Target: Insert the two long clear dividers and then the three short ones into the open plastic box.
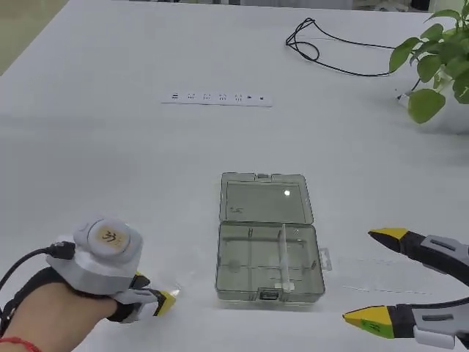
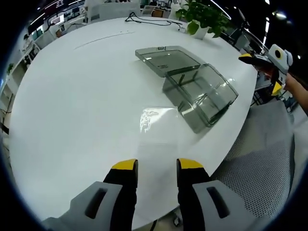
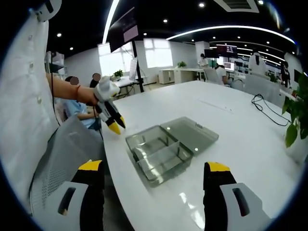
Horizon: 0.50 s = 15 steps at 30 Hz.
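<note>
Head view, lower centre: box lies open, one divider seemingly seated, most left. My left claw is parted, empty, facing a clear piece mid-frame; right claw gapes wide, empty.

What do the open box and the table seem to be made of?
The box looks like smoky, see-through hard plastic, glossy: the table shows through its walls and its lid carries a bright glint. The table looks like smooth white laminate or painted board, with a soft sheen; which one, I cannot tell.
</note>
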Motion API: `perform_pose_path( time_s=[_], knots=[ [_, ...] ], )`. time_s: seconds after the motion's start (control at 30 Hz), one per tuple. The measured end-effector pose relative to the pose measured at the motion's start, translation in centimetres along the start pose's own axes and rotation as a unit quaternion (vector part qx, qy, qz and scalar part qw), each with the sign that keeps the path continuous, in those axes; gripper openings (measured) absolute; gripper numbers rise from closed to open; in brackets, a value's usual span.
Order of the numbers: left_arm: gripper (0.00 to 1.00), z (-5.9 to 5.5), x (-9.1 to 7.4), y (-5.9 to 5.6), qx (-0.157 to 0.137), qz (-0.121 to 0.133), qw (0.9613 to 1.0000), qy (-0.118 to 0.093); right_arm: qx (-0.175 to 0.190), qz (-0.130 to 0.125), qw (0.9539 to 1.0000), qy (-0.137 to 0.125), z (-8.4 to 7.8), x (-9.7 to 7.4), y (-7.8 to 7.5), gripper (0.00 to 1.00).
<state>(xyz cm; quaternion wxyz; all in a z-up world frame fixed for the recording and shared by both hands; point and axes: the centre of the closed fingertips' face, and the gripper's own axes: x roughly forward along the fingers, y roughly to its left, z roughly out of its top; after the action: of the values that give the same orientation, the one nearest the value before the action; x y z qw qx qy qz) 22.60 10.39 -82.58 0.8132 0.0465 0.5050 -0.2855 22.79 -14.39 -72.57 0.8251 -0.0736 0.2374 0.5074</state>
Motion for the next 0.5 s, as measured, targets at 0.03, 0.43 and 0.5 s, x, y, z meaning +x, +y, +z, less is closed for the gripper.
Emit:
perform_pose_path(
  time_s=[0.03, 0.43, 0.5],
  knots=[
    [0.3, 0.2, -0.2, -0.2, -0.006, -0.003, 1.0, -0.007, 0.0, 0.0, 1.0, 0.0, 0.1, 0.1, 0.0, 0.85],
    [0.3, 3.4, -2.3, -1.9, -0.043, -0.03, 0.9953, -0.081, -0.003, 0.008, 0.9999, -0.014, 2.8, 0.9, 0.9, 0.85],
    [0.3, 4.1, -2.8, -2.4, -0.048, -0.037, 0.9936, -0.096, -0.003, 0.008, 0.9998, -0.018, 3.4, 1.0, 0.9, 0.84]
  ],
)
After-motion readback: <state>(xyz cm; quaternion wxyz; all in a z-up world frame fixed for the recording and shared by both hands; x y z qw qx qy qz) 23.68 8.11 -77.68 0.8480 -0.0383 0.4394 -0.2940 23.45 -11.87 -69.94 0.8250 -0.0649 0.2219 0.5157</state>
